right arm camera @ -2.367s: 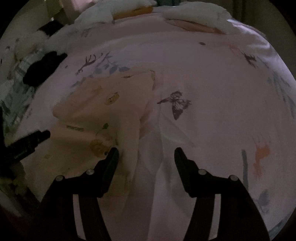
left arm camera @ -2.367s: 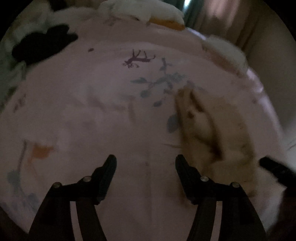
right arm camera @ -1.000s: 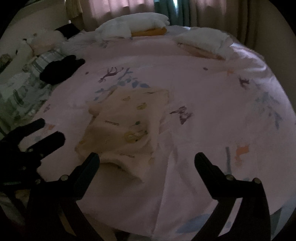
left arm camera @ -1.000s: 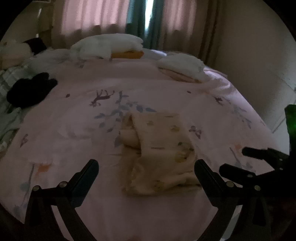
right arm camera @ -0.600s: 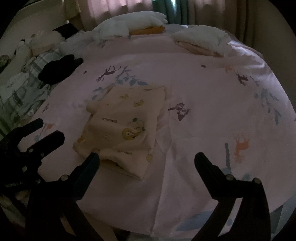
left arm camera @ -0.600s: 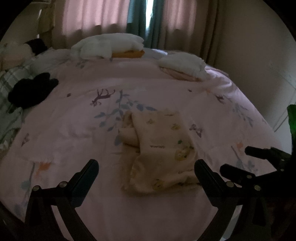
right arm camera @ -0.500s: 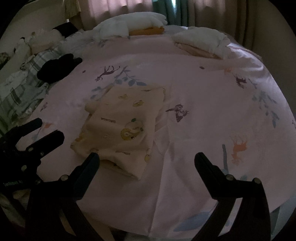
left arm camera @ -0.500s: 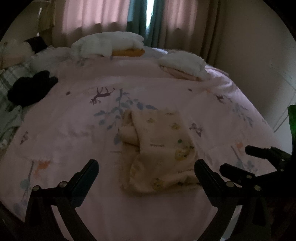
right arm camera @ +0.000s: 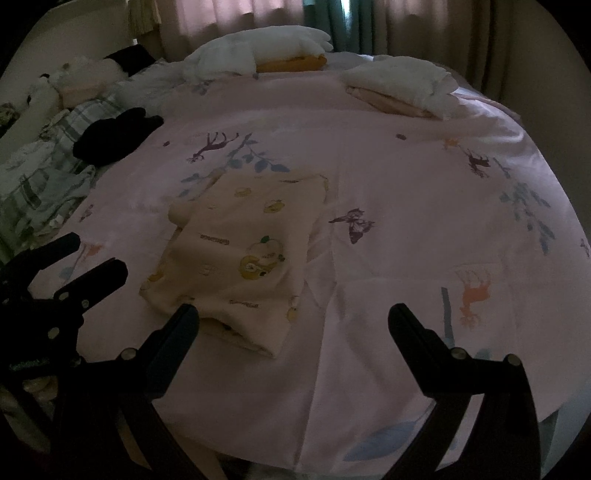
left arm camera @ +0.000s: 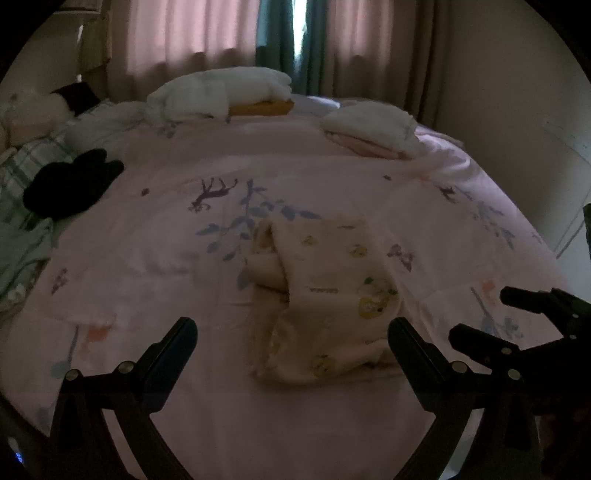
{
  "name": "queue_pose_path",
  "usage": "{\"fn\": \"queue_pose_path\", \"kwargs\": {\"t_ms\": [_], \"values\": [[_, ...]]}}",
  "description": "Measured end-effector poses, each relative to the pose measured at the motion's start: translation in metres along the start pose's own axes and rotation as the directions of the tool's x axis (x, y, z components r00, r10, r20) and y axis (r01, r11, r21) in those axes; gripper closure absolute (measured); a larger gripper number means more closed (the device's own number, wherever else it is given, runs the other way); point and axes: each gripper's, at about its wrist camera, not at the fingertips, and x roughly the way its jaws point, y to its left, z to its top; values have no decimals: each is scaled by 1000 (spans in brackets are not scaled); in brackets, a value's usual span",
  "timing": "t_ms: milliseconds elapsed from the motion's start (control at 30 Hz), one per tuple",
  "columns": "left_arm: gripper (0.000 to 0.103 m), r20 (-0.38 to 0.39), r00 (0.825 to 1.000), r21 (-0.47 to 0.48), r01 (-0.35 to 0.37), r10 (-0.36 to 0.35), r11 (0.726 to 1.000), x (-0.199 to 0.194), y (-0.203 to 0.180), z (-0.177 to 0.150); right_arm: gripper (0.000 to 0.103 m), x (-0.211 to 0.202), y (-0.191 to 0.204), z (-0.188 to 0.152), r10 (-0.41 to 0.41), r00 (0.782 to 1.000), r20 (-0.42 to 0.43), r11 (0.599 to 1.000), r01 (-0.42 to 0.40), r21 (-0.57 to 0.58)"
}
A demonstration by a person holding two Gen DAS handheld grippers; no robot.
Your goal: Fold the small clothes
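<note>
A cream garment with small yellow cartoon prints lies folded into a rectangle on the pink bedspread. My left gripper hovers open just short of its near edge, nothing between the fingers. My right gripper is open too, over the bedspread at the garment's near right corner. Each gripper shows in the other's view: the right gripper at the right edge, the left gripper at the left edge.
A black garment lies at the bed's left. White and orange folded piles sit at the far side before the curtains. Plaid and pale clothes are heaped on the left. A wall stands right.
Both grippers opened wide and pulled back from the cloth, which now lies folded and released. Over the last half second almost nothing moved.
</note>
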Motion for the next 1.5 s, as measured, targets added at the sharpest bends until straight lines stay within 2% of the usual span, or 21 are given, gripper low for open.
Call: {"fn": "queue_pose_path", "kwargs": {"t_ms": [433, 1500], "values": [[1, 4, 999, 13, -39, 39, 999, 1, 2, 0, 0, -3, 8, -3, -61, 998, 13, 998, 62, -26], [1, 12, 997, 36, -74, 74, 997, -2, 0, -3, 0, -7, 26, -3, -77, 997, 22, 995, 78, -69]]}}
